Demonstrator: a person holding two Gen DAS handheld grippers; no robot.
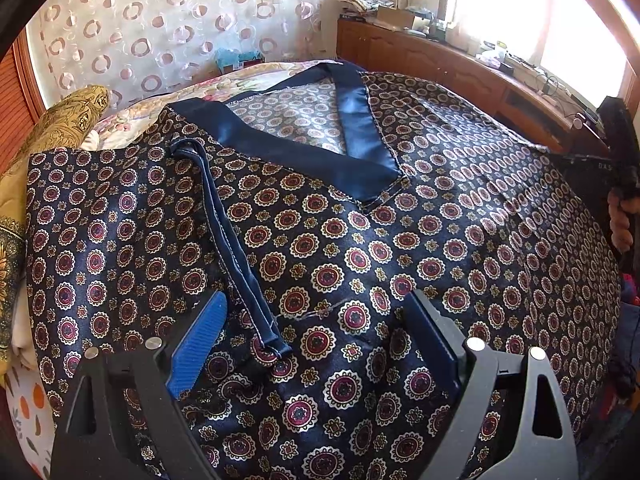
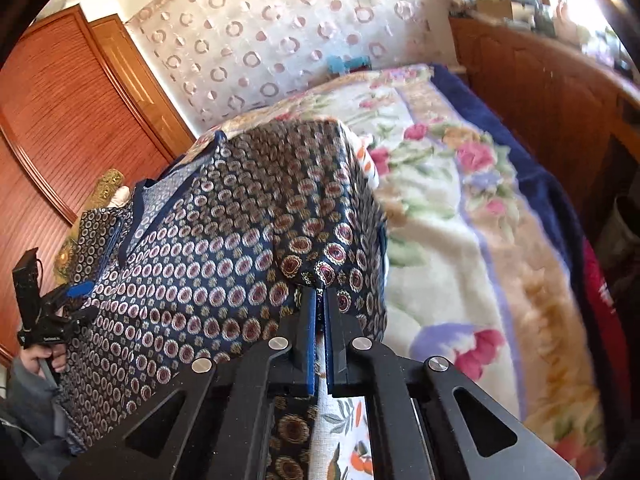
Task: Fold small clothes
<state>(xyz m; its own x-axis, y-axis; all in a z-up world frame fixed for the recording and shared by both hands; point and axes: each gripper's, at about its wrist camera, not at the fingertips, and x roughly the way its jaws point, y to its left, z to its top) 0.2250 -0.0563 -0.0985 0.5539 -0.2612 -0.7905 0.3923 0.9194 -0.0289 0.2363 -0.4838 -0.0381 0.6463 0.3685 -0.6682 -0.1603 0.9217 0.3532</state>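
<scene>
In right hand-held gripper (image 2: 319, 300): garment (image 2: 240, 220).

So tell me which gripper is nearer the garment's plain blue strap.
Left. The left gripper hangs open right over the plain blue strap, whose lower end lies between its jaws. The right gripper is shut on the patterned garment at its far side edge, away from the strap.

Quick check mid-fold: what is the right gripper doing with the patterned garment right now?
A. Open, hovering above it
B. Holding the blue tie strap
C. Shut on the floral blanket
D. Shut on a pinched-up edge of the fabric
D: the right gripper has its blue pads closed together on a raised fold of the patterned garment.
</scene>
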